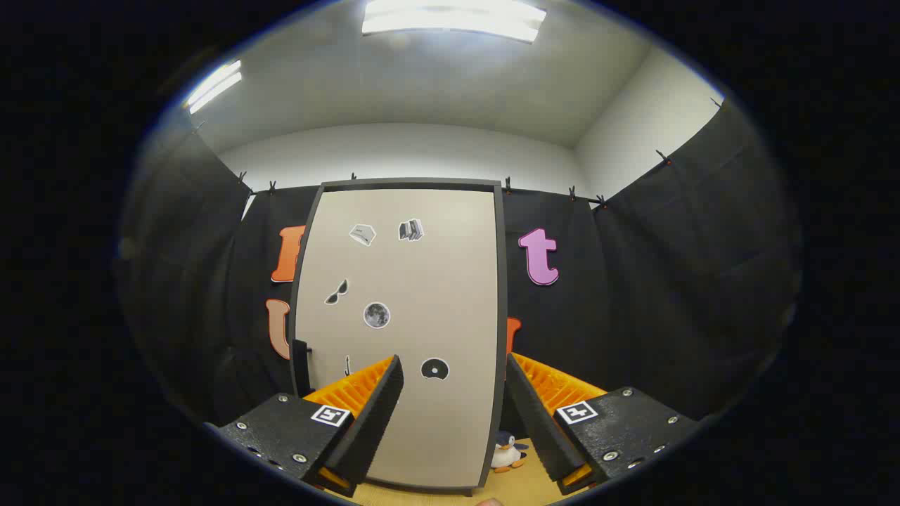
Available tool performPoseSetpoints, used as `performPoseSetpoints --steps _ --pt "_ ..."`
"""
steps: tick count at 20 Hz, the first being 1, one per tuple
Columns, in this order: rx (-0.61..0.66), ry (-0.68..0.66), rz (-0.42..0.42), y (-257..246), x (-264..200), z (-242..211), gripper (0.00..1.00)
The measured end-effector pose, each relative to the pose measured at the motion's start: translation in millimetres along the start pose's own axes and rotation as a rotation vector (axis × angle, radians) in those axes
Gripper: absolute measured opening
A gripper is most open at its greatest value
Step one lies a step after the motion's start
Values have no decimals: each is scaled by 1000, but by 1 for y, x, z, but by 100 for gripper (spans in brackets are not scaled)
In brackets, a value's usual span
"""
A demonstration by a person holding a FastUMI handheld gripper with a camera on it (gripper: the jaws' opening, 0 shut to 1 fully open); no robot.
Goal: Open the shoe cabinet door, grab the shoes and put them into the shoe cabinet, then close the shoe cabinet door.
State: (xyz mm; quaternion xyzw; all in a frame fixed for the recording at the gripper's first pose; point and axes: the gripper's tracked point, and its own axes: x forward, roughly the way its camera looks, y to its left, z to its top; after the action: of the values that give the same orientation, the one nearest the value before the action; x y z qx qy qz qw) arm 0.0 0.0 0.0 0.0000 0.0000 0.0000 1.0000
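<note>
1. My gripper (453,404) stood spread wide, holding nothing; the tall beige flat-panelled shoe cabinet door with its dark frame (415,281) rose closed just beyond the fingers, so I judged nothing was done yet.
2. The door looked smooth and matte, dotted with small stickers (377,315); a dark handle (300,365) sat on the door's left edge, beyond the left finger.
3. I saw no shoes; a small plush penguin (506,451) sat by the cabinet's foot.

The gripper (453,407) has two wedge-shaped fingers with ribbed inner faces. Each sits on a blocky, textured mount studded with silver screws and carrying a small square black-and-white marker.
</note>
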Motion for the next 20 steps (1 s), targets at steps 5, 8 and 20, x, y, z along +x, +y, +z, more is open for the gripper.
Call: performPoseSetpoints --steps 5,8,20 --pt "28 9 54 5 4 -1 91" --pt "63 30 105 9 5 -9 91" --pt "185 124 119 13 18 -41 91"
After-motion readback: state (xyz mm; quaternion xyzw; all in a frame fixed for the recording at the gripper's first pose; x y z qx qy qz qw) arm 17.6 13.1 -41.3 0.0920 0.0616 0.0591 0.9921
